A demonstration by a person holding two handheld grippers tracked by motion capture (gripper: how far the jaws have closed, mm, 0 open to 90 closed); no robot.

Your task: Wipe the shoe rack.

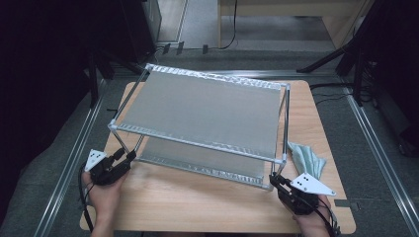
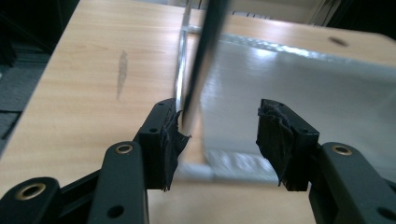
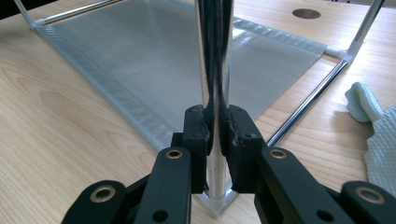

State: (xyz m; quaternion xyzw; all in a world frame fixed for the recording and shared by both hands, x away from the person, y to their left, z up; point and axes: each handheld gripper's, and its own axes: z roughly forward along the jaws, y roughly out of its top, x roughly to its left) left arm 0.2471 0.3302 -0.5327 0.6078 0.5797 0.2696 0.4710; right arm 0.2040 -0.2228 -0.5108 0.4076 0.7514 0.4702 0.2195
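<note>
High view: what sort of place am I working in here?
Probably a lab or workshop recording station, not a home. A small wooden table stands on grey carpet between metal floor rails, with dark stand legs around it. On it sit a two-tier metal rack and a green cloth.

No readable text, label, brand or number is showing anywhere. The rack [image 1: 202,111], table [image 1: 197,202] and cloth [image 1: 307,157] are bearing no lettering.

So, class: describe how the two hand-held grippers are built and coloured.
Each gripper, left and right, is matt black with two jaws on linked arms joined by brass-ringed pivots. The jaw faces carry ragged black padding. A pale three-cornered plate with dark dots tops each, and a black cable trails back. No sleeves show.
</note>
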